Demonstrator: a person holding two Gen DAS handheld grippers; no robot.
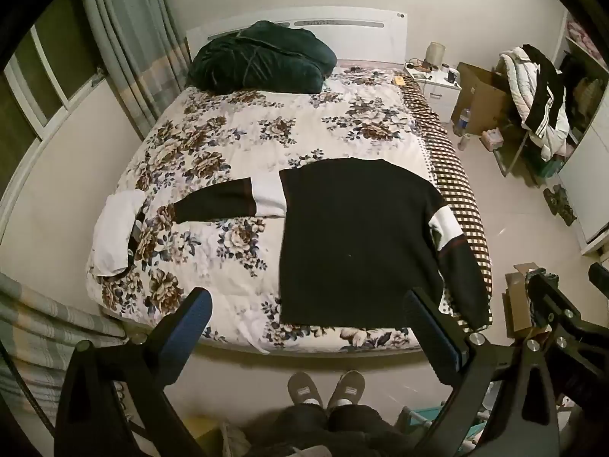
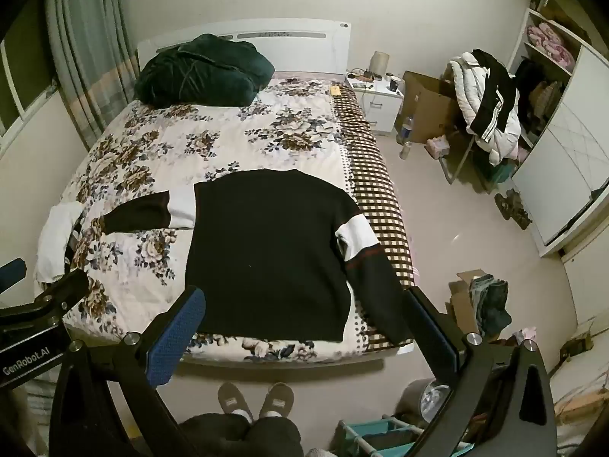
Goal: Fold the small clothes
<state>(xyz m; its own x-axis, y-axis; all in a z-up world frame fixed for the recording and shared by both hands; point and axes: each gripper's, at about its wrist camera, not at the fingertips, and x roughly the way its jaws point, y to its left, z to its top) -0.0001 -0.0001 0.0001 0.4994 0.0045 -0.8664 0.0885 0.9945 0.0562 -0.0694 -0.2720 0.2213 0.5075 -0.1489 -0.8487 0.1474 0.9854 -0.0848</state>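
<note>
A black sweater [image 1: 354, 236] with white bands on the sleeves lies flat on the floral bed [image 1: 236, 129], its hem toward me. It also shows in the right wrist view [image 2: 266, 251]. Its left sleeve [image 1: 228, 202] stretches out sideways; its right sleeve [image 1: 460, 266] hangs down along the bed's checked edge. My left gripper [image 1: 308, 304] is open and empty, held high above the foot of the bed. My right gripper [image 2: 304, 304] is open and empty at the same height beside it.
A folded white garment [image 1: 114, 228] lies at the bed's left edge. A dark green bundle [image 1: 262, 61] sits by the headboard. A nightstand [image 2: 377, 99], cardboard boxes [image 2: 430, 103], a chair piled with jackets [image 2: 487, 103] and a wardrobe [image 2: 563, 160] stand right. My slippered feet [image 2: 255, 400] are on the floor.
</note>
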